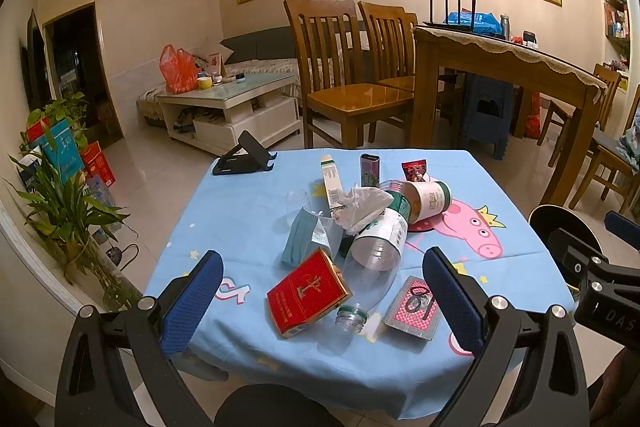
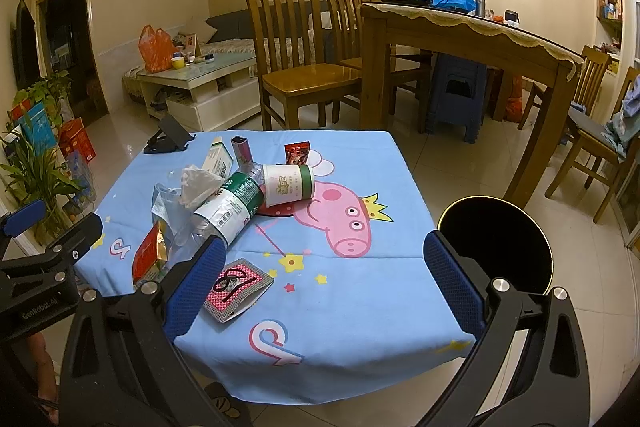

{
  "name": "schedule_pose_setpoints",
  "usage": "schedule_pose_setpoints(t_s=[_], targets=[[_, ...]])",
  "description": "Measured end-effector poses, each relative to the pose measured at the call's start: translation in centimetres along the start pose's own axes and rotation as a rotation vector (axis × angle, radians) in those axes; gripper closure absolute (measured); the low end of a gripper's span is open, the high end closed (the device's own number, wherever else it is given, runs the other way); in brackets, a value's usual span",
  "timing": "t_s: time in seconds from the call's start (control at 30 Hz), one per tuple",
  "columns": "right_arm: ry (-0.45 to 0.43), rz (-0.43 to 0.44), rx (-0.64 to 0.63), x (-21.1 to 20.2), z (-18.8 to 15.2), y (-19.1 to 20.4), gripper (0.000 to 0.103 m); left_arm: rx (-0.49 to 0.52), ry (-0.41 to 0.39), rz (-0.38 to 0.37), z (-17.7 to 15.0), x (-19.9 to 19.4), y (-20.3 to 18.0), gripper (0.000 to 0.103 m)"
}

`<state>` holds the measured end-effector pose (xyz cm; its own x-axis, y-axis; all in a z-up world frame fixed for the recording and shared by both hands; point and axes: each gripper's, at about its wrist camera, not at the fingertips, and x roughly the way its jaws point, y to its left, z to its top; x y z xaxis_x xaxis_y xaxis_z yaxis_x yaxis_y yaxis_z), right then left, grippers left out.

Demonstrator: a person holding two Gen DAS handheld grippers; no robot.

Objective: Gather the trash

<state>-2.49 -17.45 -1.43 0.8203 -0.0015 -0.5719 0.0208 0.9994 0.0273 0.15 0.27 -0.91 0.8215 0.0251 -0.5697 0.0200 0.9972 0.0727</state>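
A pile of trash lies on a small table with a blue cartoon cloth: a red cigarette pack, a clear plastic bottle, a crumpled tissue, a blue face mask, a white paper cup, a silver and pink sachet. The sachet, bottle and cup also show in the right wrist view. My left gripper is open above the near edge, around the pack and bottle neck. My right gripper is open and empty. A black round bin stands right of the table.
A black phone stand, a toothpaste box, a small can and a red snack packet lie at the table's far side. Wooden chairs and a dining table stand behind. Plants stand at left.
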Motion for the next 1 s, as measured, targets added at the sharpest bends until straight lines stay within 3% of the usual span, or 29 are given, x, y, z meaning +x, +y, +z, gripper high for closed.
schedule_pose_setpoints(t_s=[1.0], targets=[[0.001,-0.001,-0.001,0.05,-0.03,0.04,0.005,0.001,0.005,0.001,-0.59,0.84,0.34,0.007]])
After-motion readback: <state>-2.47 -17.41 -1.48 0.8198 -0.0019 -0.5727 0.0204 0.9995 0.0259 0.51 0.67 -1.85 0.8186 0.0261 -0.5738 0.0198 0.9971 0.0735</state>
